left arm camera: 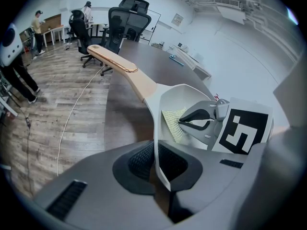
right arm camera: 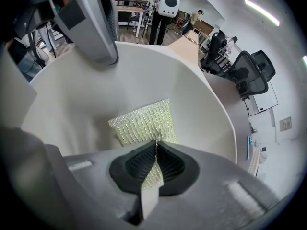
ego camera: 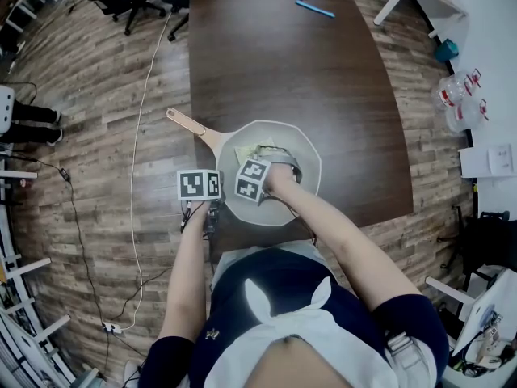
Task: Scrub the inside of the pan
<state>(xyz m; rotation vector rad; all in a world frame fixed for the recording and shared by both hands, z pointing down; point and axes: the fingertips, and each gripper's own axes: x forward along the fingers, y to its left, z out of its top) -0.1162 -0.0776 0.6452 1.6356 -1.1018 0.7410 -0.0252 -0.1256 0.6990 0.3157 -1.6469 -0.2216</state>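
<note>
- On the near edge of a dark table [ego camera: 283,55], the head view shows a white pan [ego camera: 311,158] with its tan handle [ego camera: 187,122] pointing up and left past the table's side.
- Same view: the left gripper [ego camera: 212,215] sits at the pan's near left rim. The right gripper [ego camera: 271,162] reaches down into the pan, beside a pale yellow-green scrub pad [ego camera: 245,150]. A white cable [ego camera: 139,136] trails over the wood floor to the left.
- Left gripper view: the left gripper [left arm camera: 158,164] is closed on the pan's rim, and the thin white wall [left arm camera: 160,143] stands between its dark pads. The handle [left arm camera: 120,63] runs away from it toward some office chairs [left arm camera: 127,20]. Inside the pan, the right gripper [left arm camera: 181,121] touches the edge of the pad [left arm camera: 173,126].
- Right gripper view: the right gripper [right arm camera: 154,164] is clamped on one edge of the pad [right arm camera: 144,123]. The rest of the pad spreads out against the pan's inner surface [right arm camera: 192,95]. The left gripper [right arm camera: 96,23] shows at the upper left, at the rim.
</note>
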